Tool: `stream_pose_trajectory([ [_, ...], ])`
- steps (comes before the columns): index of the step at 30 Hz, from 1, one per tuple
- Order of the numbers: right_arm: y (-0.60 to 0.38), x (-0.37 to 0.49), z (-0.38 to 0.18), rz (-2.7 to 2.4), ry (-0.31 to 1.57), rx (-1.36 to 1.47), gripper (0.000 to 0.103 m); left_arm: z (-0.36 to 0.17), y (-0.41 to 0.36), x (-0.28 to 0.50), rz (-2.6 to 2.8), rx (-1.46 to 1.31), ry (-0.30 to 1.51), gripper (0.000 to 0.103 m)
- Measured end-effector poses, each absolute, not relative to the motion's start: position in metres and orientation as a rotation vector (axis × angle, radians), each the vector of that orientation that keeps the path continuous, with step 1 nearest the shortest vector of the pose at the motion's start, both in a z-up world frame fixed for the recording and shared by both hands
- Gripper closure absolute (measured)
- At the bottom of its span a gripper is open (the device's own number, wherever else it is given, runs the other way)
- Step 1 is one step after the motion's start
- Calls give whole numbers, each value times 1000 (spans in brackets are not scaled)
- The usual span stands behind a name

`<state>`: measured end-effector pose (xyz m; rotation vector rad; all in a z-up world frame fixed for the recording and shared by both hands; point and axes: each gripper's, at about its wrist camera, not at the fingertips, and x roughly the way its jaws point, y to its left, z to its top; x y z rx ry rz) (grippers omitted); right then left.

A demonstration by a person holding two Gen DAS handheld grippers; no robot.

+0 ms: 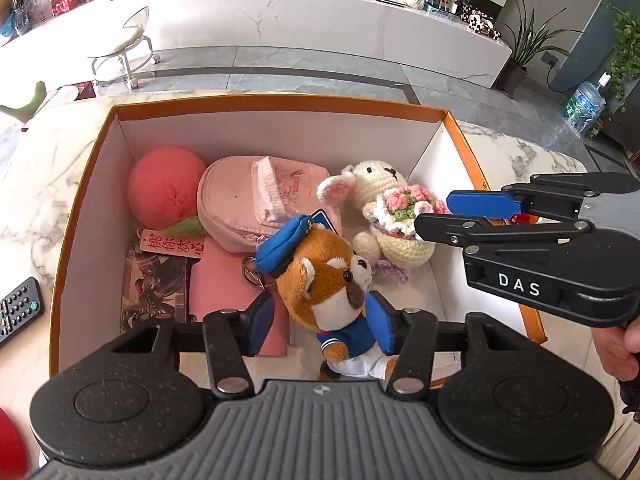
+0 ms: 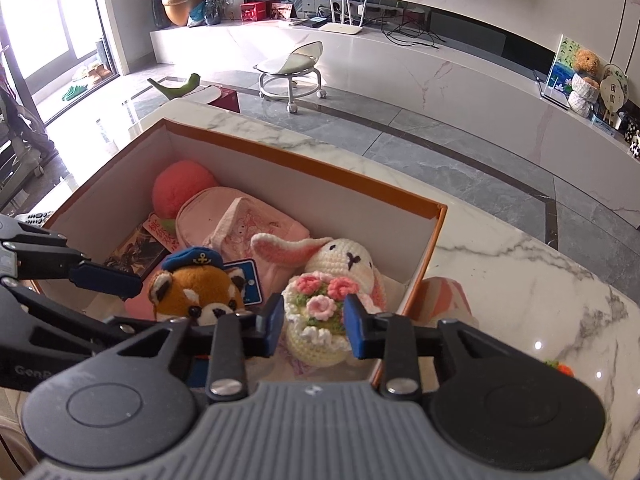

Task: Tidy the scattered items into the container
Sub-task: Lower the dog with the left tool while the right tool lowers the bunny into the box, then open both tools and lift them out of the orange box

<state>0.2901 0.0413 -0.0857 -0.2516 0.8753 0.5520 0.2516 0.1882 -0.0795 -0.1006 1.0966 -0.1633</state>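
An orange-rimmed white box [image 1: 280, 101] [image 2: 304, 160] stands on the marble table. A red panda plush [image 1: 332, 280] [image 2: 192, 296] in a blue sailor cap lies in its near part. My left gripper [image 1: 322, 328] [image 2: 148, 304] hangs over it, open, pads on either side of the body with a gap on the left. Beside it lies a cream crochet bunny [image 1: 376, 184] [image 2: 344, 264] with a flower bouquet. My right gripper [image 2: 314, 324] [image 1: 432, 212] straddles the bouquet, jaws narrow; no squeeze shows.
Also in the box: a pink peach plush [image 1: 166, 188], a pink pouch [image 1: 240, 200], a pink book [image 1: 216, 280] and a dark printed card [image 1: 154, 280]. A remote [image 1: 18, 308] lies left of the box; a striped pink item [image 2: 444, 296] lies right of it.
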Motion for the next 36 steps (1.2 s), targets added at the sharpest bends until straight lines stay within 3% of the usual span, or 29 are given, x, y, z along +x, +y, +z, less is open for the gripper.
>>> stream_pose_trajectory([
  [3,43,286,-87,566,879,-250,69,-88,191,259,-146,-80,1115,57],
  [7,47,276,-86,603,874,-260,70,-95,201,264,-145,-144,1117,58],
  [13,57,272,-100,664,945,-263,82,-91,195,260,-132,-84,1100,59],
  [36,108,274,-136,733,1085,-223,88,-70,212,244,53,-6,1048,60],
])
